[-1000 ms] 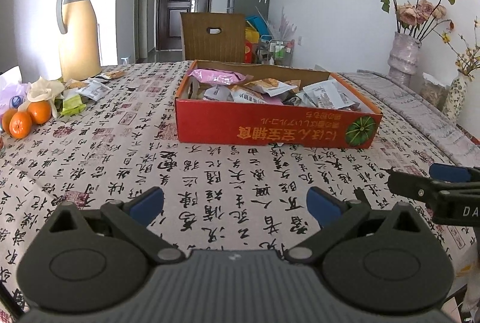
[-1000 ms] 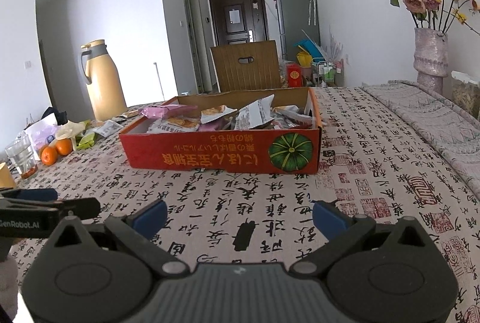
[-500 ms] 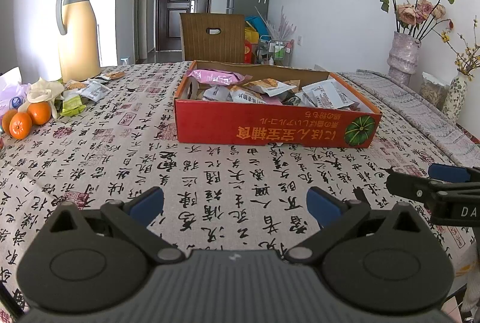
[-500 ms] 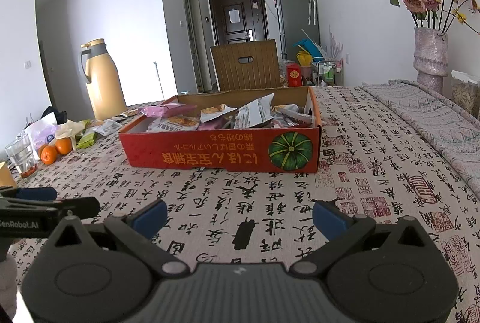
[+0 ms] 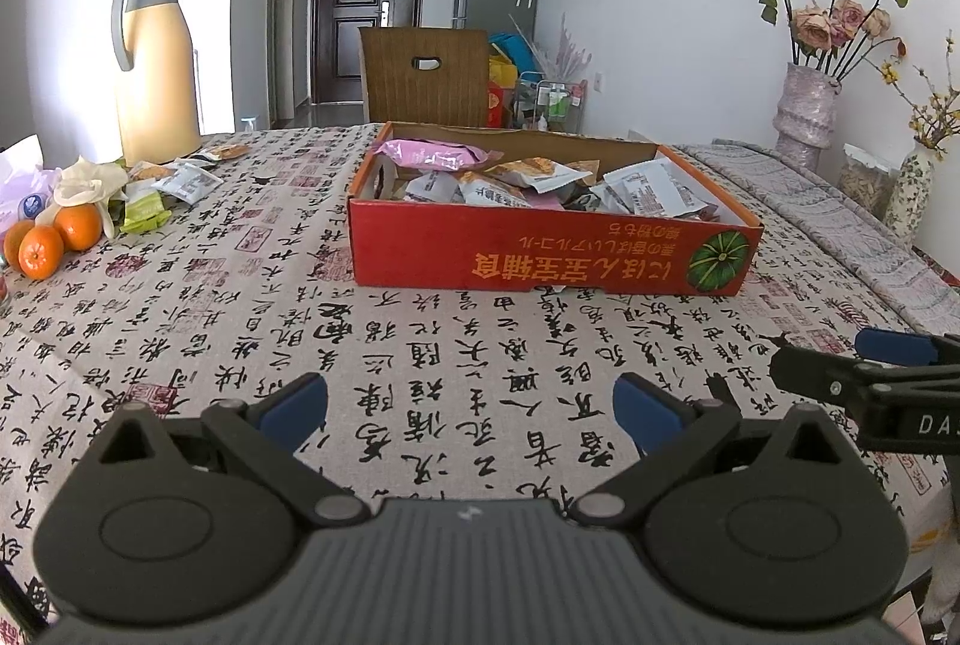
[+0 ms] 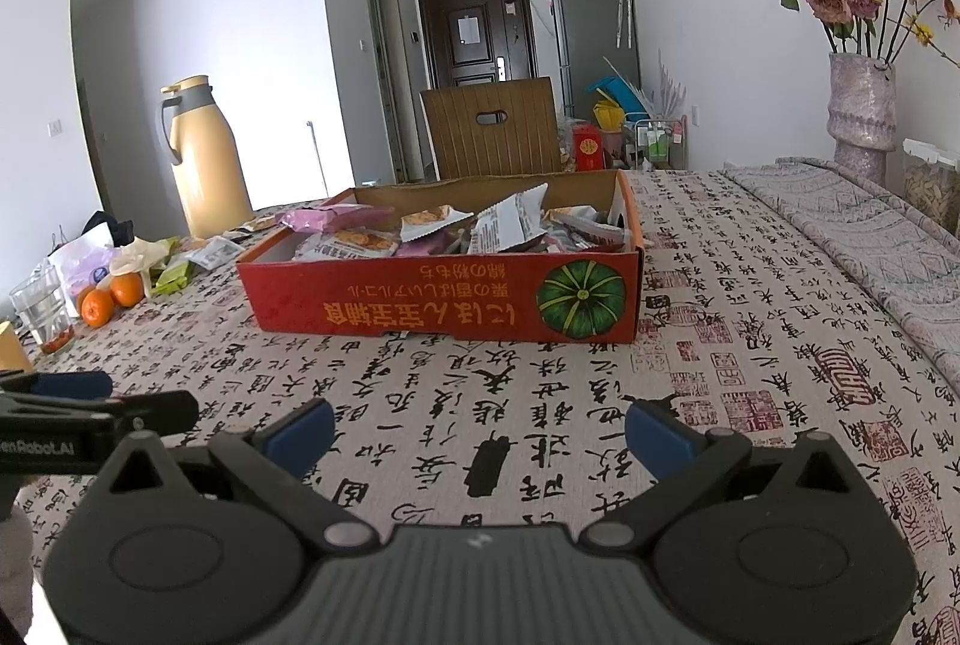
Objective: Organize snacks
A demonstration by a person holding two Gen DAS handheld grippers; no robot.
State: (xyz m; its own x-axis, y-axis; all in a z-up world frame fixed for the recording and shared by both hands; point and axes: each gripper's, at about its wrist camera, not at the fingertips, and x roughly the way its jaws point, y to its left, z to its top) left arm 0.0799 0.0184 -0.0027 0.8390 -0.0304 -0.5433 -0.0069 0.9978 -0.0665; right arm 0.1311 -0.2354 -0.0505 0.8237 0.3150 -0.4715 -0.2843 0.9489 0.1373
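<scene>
The red box (image 5: 552, 255) looks a bit closer than before. Your left gripper (image 5: 471, 405) and right gripper (image 6: 480, 426) are both wide open, holding nothing.

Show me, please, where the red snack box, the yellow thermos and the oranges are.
red snack box (image 5: 540, 266): left wrist view, front wall.
yellow thermos (image 5: 157, 87): left wrist view, middle of body.
oranges (image 5: 41, 252): left wrist view, front orange's skin.
</scene>
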